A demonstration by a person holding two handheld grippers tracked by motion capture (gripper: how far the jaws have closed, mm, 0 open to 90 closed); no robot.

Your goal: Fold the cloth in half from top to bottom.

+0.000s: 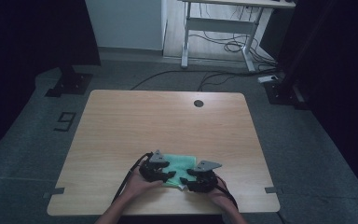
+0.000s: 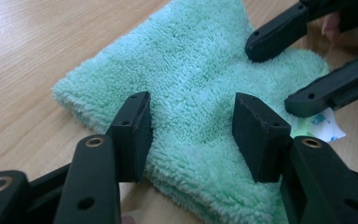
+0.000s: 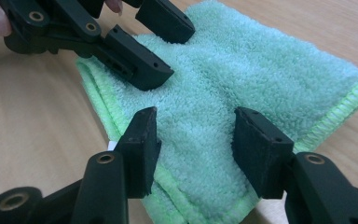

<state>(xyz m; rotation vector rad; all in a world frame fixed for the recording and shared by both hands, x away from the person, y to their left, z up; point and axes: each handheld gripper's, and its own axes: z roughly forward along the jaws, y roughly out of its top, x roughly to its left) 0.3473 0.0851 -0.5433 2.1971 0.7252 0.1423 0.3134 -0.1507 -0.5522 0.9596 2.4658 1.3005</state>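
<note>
A folded mint-green terry cloth (image 1: pixel 182 162) lies flat near the front edge of the wooden table (image 1: pixel 168 121). My left gripper (image 1: pixel 170 176) rests low over the cloth's near left part, and my right gripper (image 1: pixel 184 180) faces it from the right. In the left gripper view, the left gripper (image 2: pixel 191 130) stands open with the cloth (image 2: pixel 191 60) lying under and between its pads. The right gripper (image 2: pixel 272 77) is beyond it, beside a white label (image 2: pixel 324 126). In the right gripper view, the right gripper (image 3: pixel 193 140) is open astride the cloth (image 3: pixel 261 60), with the left gripper (image 3: pixel 176 53) open opposite.
The table has a round cable hole (image 1: pixel 198 103) near its far edge. Beyond it, a white desk frame (image 1: pixel 219 28) stands on the floor with cables (image 1: pixel 223 46) around it. A black stand base (image 1: pixel 70 84) sits at the far left.
</note>
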